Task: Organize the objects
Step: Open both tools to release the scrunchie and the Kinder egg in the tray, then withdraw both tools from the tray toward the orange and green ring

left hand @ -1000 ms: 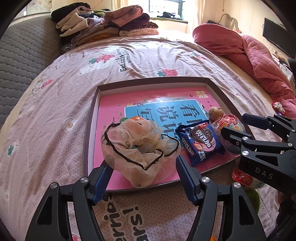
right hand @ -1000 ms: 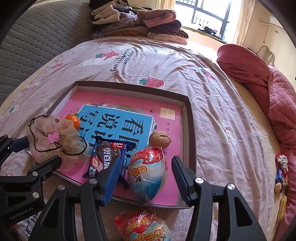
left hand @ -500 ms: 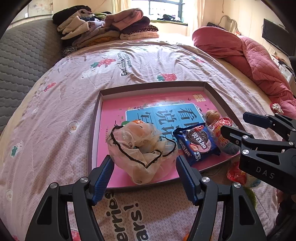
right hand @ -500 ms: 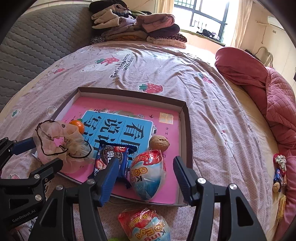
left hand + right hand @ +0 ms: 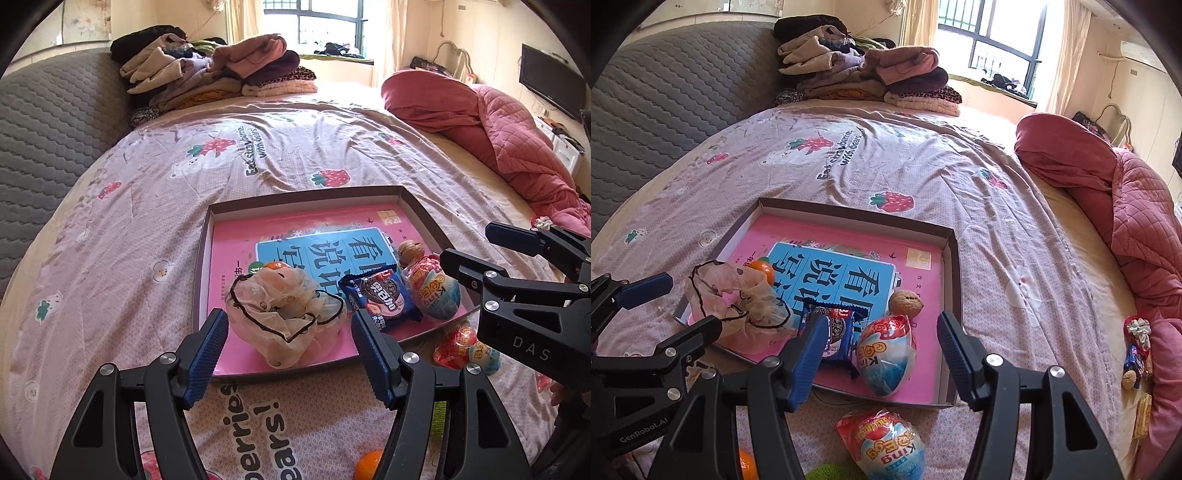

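Observation:
A shallow box tray (image 5: 306, 197) (image 5: 955, 258) with a pink and blue book lining it lies on the bed. In it are a sheer scrunchie (image 5: 284, 317) (image 5: 735, 302), a small orange (image 5: 277, 266) (image 5: 764, 269), a blue cookie pack (image 5: 380, 299) (image 5: 838, 336), a walnut (image 5: 412, 251) (image 5: 905, 302) and a wrapped toy egg (image 5: 434, 290) (image 5: 886, 354). A second toy egg (image 5: 465, 349) (image 5: 886, 443) lies on the bed in front of the tray. My left gripper (image 5: 290, 354) is open and empty just before the scrunchie. My right gripper (image 5: 881, 356) is open and empty, back from the egg in the tray.
A stack of folded clothes (image 5: 218, 70) sits at the far side of the bed. A red quilt (image 5: 1126, 206) is heaped on the right, with small snacks (image 5: 1136, 350) beside it. Another orange (image 5: 369, 463) and something green (image 5: 827, 472) lie near me.
Both grippers have drawn back and up from the tray, open and empty throughout. The things in the tray have not moved.

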`<state>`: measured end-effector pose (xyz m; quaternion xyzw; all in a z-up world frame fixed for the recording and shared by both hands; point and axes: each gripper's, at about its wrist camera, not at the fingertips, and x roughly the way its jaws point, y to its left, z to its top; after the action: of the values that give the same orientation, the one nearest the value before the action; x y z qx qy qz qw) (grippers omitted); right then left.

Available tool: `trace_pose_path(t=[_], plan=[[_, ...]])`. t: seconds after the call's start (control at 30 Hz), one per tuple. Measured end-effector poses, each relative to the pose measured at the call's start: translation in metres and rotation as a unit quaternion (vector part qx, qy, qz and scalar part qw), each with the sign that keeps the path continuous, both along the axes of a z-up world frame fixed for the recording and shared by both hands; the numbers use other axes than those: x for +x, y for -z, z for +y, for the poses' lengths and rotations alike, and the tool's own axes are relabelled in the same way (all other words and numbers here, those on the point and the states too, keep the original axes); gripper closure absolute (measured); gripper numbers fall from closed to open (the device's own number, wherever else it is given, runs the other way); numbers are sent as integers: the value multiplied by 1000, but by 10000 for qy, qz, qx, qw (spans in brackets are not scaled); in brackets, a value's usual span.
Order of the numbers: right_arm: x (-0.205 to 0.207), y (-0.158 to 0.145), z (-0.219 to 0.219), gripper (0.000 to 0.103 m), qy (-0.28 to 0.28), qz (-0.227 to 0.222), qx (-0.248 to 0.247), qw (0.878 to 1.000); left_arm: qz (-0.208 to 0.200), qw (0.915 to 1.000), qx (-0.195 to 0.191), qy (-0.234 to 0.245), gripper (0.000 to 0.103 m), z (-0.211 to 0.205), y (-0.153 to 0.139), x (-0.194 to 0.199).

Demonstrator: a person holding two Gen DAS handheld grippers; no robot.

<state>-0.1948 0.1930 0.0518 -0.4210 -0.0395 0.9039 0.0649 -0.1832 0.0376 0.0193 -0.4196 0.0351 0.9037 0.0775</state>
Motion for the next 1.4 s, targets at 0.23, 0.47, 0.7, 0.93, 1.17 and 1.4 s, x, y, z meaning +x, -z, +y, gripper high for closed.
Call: trace_pose_path(t=[0.23,0.47,0.7,0.93,1.17,1.4], plan=[[10,-22,-5,42,-57,207,20,9998,143,9999,21,-14,32,-1,-19,10],[24,-43,-11,42,-82,417,84,9991,336,9994,26,-9,32,-3,-40,24],[39,-60,-13,42,-106,558,81,9984,463,9989,9,20,32,1,-54,40],[51,-74,-17,42,-110,696,84,9975,596,9982,-21,58,32,3,-68,54],[61,-82,-19,42,-136,760,102,9970,709,9975,-31,44,32,1,-81,66],[73,-89,-23,42,-157,834,88,9964,798,9968,-17,28,32,0,-89,77]])
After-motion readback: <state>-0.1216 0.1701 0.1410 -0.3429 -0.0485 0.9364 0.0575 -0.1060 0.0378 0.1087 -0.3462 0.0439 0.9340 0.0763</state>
